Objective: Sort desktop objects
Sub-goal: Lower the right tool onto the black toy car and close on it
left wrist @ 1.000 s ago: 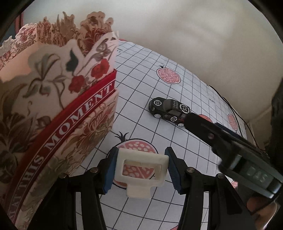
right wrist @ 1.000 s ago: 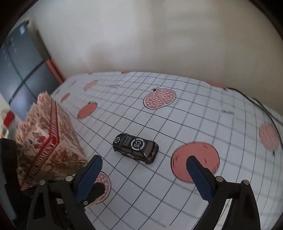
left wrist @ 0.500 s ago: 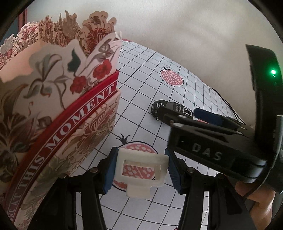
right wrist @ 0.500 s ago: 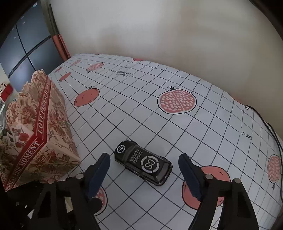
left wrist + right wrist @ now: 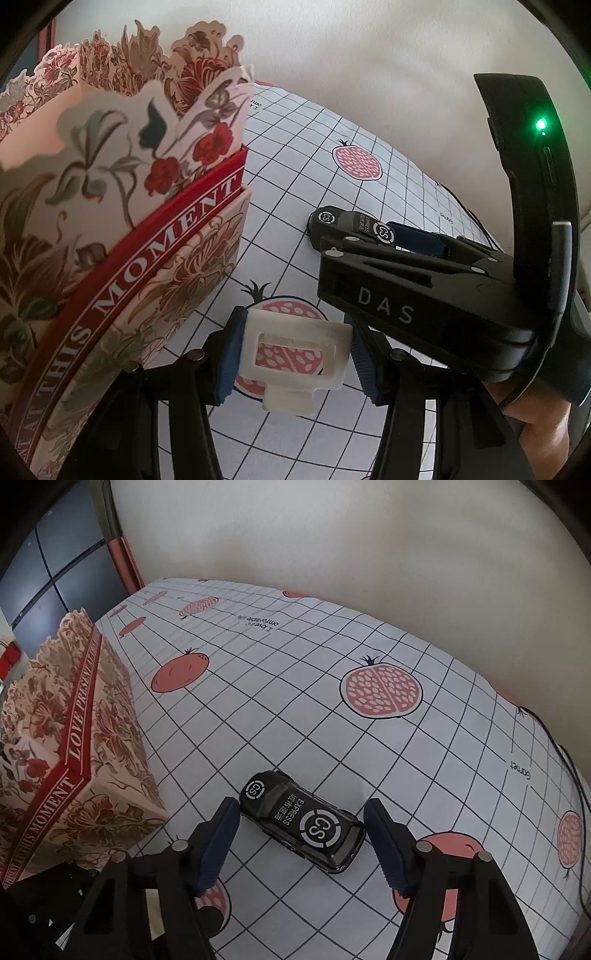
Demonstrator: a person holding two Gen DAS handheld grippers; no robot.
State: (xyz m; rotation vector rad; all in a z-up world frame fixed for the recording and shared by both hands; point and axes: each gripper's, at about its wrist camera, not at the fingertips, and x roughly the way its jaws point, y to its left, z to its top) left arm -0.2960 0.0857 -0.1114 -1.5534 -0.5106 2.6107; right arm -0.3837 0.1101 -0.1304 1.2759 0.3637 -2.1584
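Car [image 5: 303, 823] first: the little black toy car is sitting on the checked cloth [image 5: 332, 664], near me, slanted between my right claw's [image 5: 301, 843] blue pads. I am closing that claw, and it is not squeezing yet. My left claw [image 5: 291, 363] is gripping a white plastic clip [image 5: 295, 360], waiting beside the flowery box [image 5: 122, 229] at the left, where I think things go.
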